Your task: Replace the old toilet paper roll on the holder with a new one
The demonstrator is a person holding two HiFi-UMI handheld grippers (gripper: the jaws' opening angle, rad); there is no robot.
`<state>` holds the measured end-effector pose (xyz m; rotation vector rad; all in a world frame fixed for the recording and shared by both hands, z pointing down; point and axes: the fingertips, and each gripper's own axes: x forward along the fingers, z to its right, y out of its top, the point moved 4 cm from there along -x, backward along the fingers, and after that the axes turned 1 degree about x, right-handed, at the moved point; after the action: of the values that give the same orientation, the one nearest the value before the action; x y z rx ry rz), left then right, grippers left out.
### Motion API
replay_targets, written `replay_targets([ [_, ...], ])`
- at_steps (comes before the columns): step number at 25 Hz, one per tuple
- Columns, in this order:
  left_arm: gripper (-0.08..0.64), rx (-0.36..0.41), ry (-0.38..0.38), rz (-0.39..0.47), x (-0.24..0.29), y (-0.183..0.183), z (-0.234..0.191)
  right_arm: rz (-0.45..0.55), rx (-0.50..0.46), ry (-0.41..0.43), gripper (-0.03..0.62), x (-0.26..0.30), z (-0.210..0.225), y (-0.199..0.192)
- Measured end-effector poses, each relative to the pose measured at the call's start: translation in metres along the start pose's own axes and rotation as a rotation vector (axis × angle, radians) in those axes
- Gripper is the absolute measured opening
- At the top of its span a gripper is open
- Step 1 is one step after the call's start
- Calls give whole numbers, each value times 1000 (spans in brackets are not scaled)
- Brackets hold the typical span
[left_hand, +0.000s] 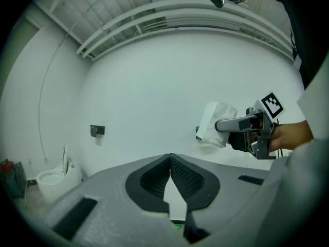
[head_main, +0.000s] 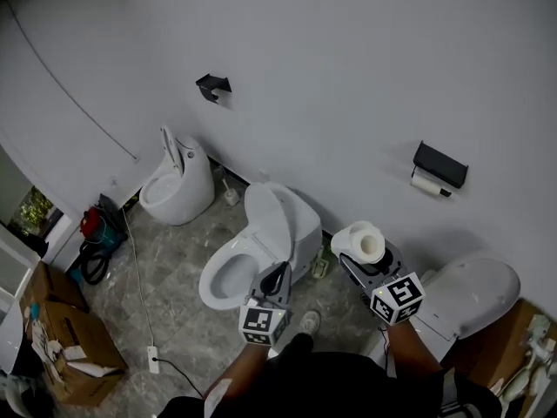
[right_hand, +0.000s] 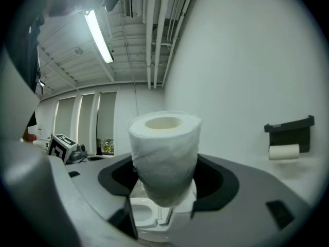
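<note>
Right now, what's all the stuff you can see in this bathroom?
toilets: three, white, along the wall; two lids up, the rightmost shut.
holders: two, black, on the wall; the left one bare.
old roll: one, white, on the right holder.
new roll: one, white, between the jaws of the right gripper.
cardboard boxes: two, brown, bottom left corner.
power strip: one, white, on the floor beside the boxes.
left gripper: one, grey and black, shut, holding nothing.
right gripper: one, grey and black, shut on the new roll.
</note>
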<state>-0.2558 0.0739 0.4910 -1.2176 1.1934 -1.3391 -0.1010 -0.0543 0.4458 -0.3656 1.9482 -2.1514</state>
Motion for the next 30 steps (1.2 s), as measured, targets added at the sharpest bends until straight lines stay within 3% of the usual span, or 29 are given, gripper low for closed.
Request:
replay_targets([
  [5, 6, 72, -124, 21, 76, 13, -14, -4, -55, -122, 298, 20, 40, 4],
  [14, 6, 66, -329, 19, 180, 20, -22, -12, -38, -328, 298, 37, 102, 7],
  [22, 6, 85, -509, 20, 231, 17, -7, -27, -21, -497, 298, 29, 129, -1],
  [30, 6, 97, -630, 41, 257, 27, 23, -55, -14, -610, 298, 3, 141, -6],
])
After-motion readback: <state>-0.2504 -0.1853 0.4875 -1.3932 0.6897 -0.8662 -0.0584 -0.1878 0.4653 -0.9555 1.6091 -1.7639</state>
